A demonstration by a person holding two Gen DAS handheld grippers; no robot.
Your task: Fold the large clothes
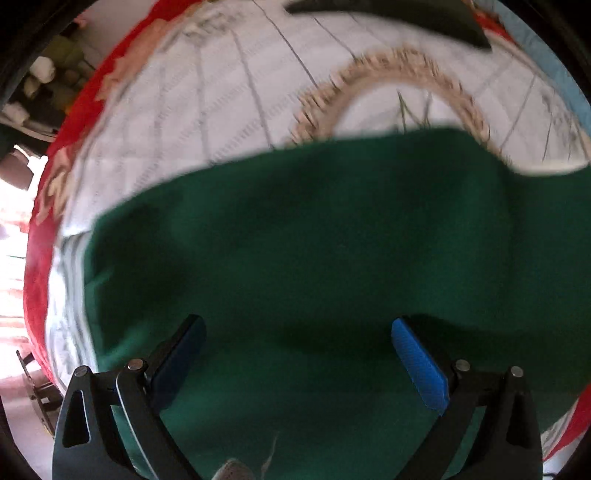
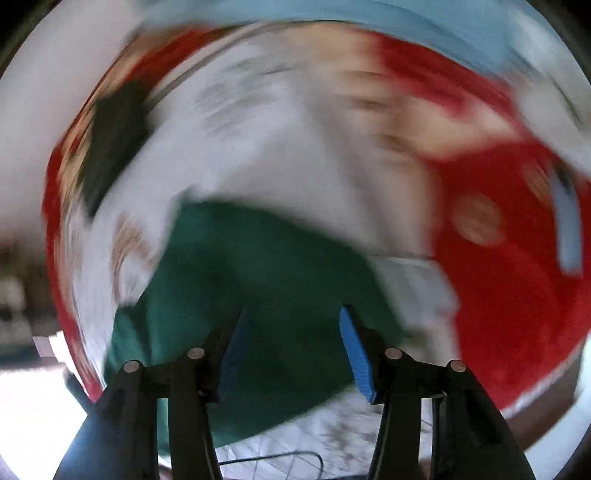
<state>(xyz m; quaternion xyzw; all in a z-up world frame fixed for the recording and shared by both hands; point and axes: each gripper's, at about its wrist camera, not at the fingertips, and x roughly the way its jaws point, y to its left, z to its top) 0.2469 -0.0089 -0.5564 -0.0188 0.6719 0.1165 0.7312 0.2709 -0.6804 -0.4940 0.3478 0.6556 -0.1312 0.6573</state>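
Note:
A large dark green garment [image 1: 314, 251] lies spread on a white patterned bedcover [image 1: 221, 110]. My left gripper [image 1: 297, 332] is open and empty just above the green cloth, its blue pads [image 1: 419, 363] wide apart. In the blurred right wrist view the same green garment [image 2: 258, 280] lies below my right gripper [image 2: 291, 325], which is open and empty, one blue pad [image 2: 356, 356] showing clearly. I cannot tell whether either gripper touches the cloth.
The bedcover has a red border [image 1: 40, 266] and a tan ring pattern [image 1: 391, 70]. A dark green piece [image 1: 391, 18] lies at the far edge. Red cover [image 2: 517, 295] fills the right of the right wrist view. Clutter [image 1: 44, 85] stands beyond the bed's left side.

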